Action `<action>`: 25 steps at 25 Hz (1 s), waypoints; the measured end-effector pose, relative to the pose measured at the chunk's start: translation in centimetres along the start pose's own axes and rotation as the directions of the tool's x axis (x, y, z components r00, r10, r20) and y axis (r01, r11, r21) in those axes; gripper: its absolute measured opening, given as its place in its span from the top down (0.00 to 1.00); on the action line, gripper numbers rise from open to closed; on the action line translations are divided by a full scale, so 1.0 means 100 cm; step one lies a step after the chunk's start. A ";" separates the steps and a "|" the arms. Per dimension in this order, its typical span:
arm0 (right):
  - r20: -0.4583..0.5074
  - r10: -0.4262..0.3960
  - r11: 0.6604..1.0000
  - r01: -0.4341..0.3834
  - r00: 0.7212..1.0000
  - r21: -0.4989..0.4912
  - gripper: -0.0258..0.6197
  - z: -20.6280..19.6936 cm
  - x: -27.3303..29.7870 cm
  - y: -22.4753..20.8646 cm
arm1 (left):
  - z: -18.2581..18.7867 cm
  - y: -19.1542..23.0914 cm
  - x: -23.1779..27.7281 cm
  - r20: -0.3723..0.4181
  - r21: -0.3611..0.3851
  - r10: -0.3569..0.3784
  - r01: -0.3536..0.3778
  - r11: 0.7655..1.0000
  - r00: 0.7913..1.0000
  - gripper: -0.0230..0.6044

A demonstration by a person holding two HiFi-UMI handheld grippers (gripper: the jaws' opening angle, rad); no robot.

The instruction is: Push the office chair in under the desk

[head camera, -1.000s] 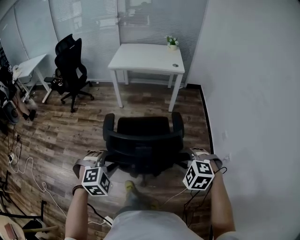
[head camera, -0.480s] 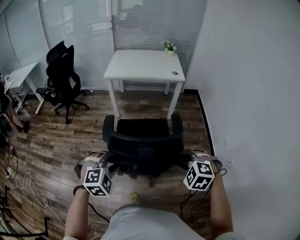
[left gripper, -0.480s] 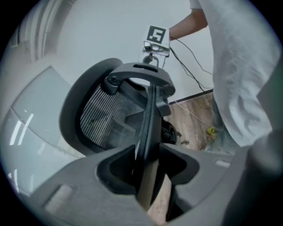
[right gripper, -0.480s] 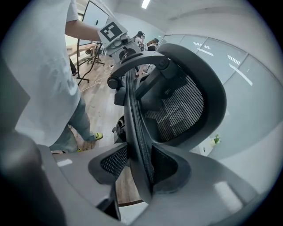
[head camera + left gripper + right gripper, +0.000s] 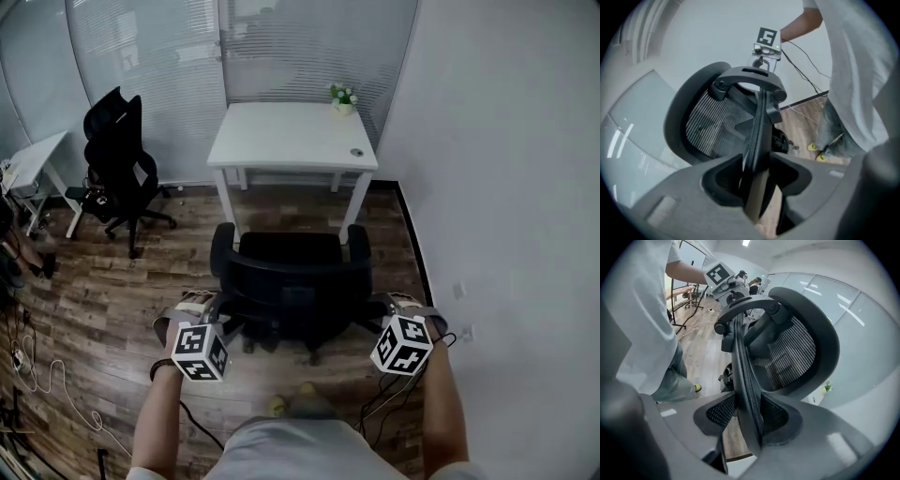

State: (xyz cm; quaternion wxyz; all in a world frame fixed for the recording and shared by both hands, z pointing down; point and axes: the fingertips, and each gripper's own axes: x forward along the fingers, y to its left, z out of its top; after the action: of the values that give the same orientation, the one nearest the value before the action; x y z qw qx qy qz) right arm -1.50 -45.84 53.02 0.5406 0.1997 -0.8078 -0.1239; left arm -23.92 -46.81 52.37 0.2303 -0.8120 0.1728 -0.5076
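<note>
The black office chair (image 5: 291, 281) stands in the middle of the head view with its back towards the person. Its seat faces the white desk (image 5: 291, 136) in the upper middle of the frame. The front of the seat sits just short of the desk's near edge, between the two front legs, and most of the chair is still out on the wood floor (image 5: 122, 281). The left gripper (image 5: 757, 180) is at the left edge of the backrest and the right gripper (image 5: 747, 416) at the right edge, level with each other in the lower part of the frame, the person's forearms running back from them. In the left gripper view the thin black rim of the backrest runs straight through between the jaws. The pads close on it from both sides, though the jaws have just eased slightly wider. In the right gripper view the jaws likewise pinch the opposite rim, with the mesh back curving away above them. A small potted plant (image 5: 343, 96) stands on the far right corner of the desk. A second black chair (image 5: 117, 159) stands apart at the upper left, near another white table (image 5: 33, 159), and loose cables (image 5: 37, 361) trail across the floor at the lower left.
</note>
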 end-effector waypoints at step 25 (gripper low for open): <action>0.020 -0.002 1.000 0.002 1.000 -0.019 0.70 0.011 0.097 -0.185 | -0.050 0.177 0.107 -0.033 -0.020 0.006 -0.007 1.000 0.999 0.67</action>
State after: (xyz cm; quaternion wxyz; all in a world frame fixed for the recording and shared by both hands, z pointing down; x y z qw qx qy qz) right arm -2.31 -66.79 52.84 0.5341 0.1941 -0.8118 -0.1343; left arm -24.74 -68.05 52.54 0.2208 -0.8053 0.1845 -0.5184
